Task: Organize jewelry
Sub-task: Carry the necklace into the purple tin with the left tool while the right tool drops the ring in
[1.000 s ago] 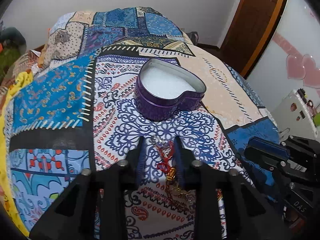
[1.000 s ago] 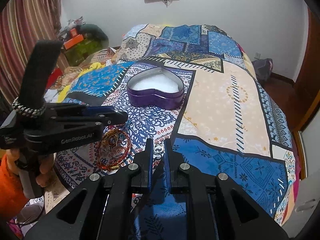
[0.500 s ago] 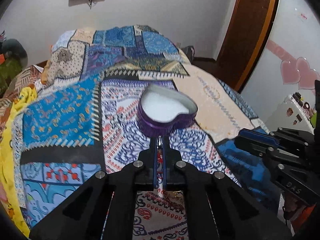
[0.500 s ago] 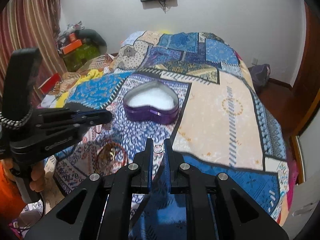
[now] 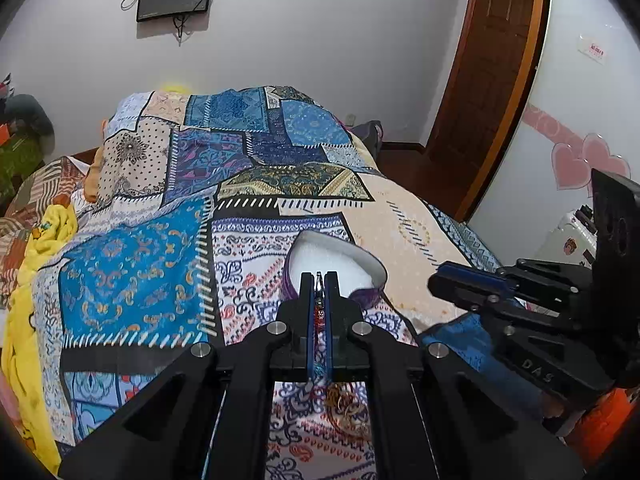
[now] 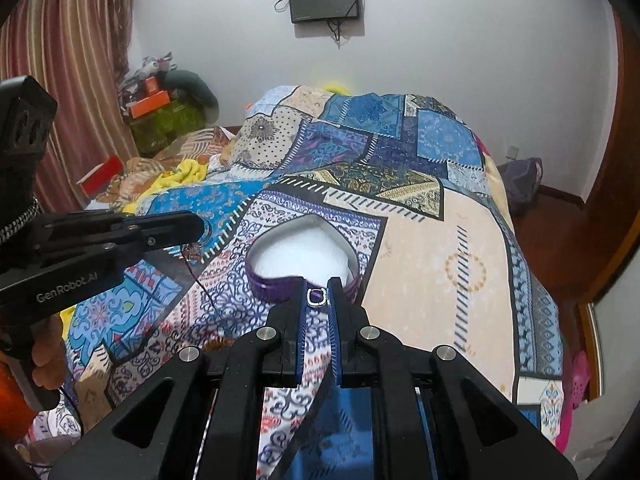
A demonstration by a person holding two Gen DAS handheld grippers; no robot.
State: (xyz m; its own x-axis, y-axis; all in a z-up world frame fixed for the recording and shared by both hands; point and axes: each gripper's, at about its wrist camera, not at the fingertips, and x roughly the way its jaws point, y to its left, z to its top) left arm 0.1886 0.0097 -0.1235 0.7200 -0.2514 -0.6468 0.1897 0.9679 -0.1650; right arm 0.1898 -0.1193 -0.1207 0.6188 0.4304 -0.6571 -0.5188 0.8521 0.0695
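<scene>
Here the necklace (image 5: 319,312) (red beads on a thin cord) hangs clamped in the left claw (image 5: 319,280), just short of the heart-shaped box (image 6: 304,258) ahead on the bed (image 6: 432,248). The right claw (image 6: 319,290) pinches a small silver ring (image 6: 317,297).

My left gripper (image 5: 319,280) tilts downward, its jaws pinched nearly together on a thin red strand at twelve o'clock of my view. My right gripper (image 6: 319,289) tilts down likewise, jaws clamped on a small silver ring. A hand (image 6: 44,364) grips the left handle at nine o'clock.
</scene>
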